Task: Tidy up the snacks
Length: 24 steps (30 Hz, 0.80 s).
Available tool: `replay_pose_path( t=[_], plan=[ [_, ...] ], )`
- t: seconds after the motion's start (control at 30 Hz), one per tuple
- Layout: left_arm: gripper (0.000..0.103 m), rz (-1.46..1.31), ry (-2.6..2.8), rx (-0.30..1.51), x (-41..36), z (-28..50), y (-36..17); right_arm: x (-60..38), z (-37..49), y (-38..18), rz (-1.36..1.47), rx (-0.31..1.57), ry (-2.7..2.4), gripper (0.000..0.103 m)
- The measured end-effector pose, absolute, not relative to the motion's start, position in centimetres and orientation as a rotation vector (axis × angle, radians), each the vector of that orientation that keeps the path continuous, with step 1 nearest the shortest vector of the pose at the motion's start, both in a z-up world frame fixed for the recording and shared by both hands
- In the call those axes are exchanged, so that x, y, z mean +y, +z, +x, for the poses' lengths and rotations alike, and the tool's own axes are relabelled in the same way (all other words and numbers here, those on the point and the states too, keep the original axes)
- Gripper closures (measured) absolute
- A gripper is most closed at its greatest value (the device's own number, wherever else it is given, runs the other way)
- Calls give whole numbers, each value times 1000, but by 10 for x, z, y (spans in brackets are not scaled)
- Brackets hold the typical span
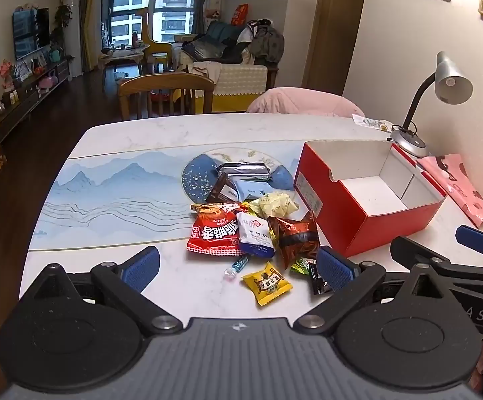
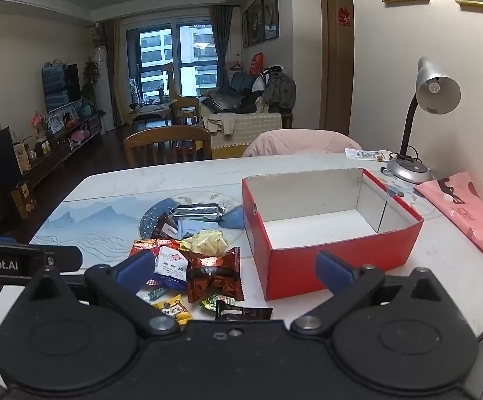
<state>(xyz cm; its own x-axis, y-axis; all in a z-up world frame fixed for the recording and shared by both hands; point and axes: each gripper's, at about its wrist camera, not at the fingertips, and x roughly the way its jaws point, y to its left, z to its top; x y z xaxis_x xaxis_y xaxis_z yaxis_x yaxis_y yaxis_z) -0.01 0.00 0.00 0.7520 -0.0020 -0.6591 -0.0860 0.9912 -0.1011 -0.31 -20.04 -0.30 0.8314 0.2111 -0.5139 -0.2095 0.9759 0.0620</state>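
Marble table point(image 1: 114, 266) in a living room, snacks point(image 1: 251, 230) heaped mid-table just left of one red box point(image 1: 358, 230). Box empty, lid off, parked close so each drop is short, probably. Roughly a dozen packets, hard to count exactly. Left gripper point(image 1: 238, 266) and right gripper point(image 2: 234, 270) both spread wide, holding nothing, hovering near-side of the pile.

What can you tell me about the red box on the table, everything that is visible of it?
The red box looks like cardboard: glossy red outside, plain white inside. It stands upright on the marble-look table with its top open and nothing visible inside. One short end wall has a small notch and carries a pale label. A flap stands inside along the opposite end. The snack pile lies close beside it; contact is unclear.
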Motion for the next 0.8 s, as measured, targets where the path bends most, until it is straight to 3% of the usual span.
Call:
replay_pose_path(
  t=[0.8],
  plan=[
    [2,-108,49,714,-4,-11,4,-207,-18,2,-1,540,245,3]
  ],
)
